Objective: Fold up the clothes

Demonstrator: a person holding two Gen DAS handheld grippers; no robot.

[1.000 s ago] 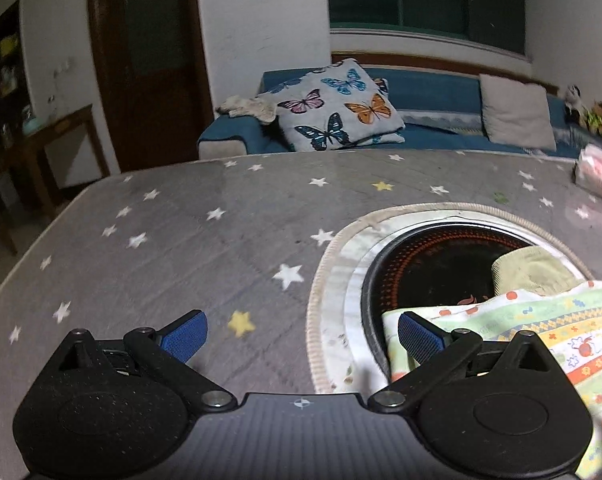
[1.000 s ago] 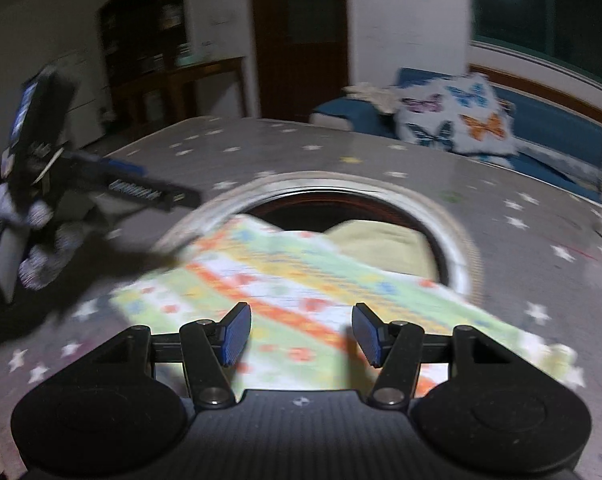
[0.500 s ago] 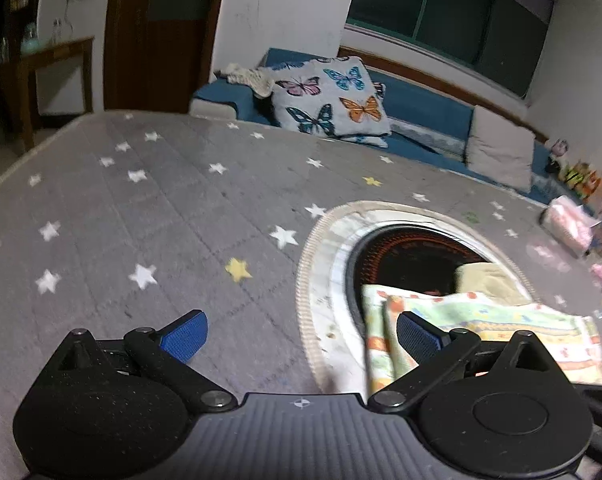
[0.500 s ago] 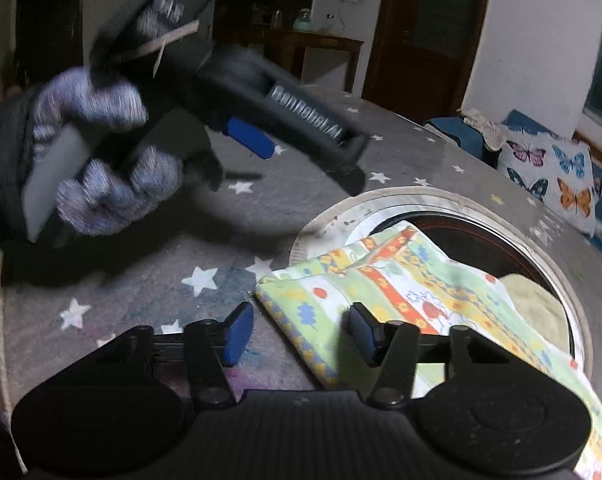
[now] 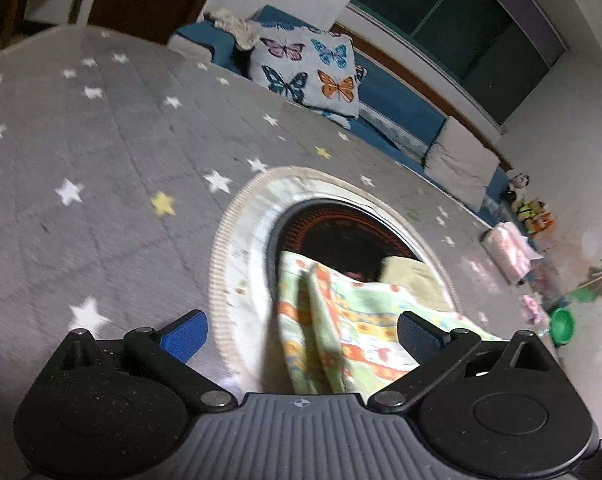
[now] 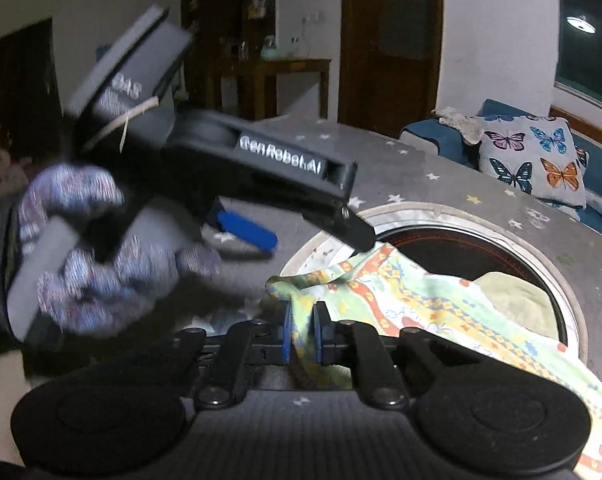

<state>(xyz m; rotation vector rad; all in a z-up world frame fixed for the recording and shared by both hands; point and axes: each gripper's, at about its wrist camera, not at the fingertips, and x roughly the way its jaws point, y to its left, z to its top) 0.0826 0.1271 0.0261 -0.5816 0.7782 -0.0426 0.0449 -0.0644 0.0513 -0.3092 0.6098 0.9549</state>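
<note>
A patterned green, yellow and orange garment (image 6: 405,300) lies across a round dark opening in the grey star-print table cover (image 6: 429,184). My right gripper (image 6: 301,334) is shut on the garment's near left corner, which is bunched and lifted. My left gripper (image 5: 301,334) is open, hovering over the same garment (image 5: 341,320), whose folded edge lies between its fingers. In the right wrist view the left gripper (image 6: 301,220) is held by a gloved hand, just left of the cloth.
A pale yellow cloth (image 5: 413,280) sits inside the round opening (image 5: 341,228). A butterfly cushion (image 5: 305,68) lies on a blue sofa behind. Pink packets (image 5: 509,252) and toys (image 5: 561,320) are at the table's right edge.
My right gripper has closed on the garment's corner and lifted it. My left gripper has moved closer over the garment's left edge, still open.
</note>
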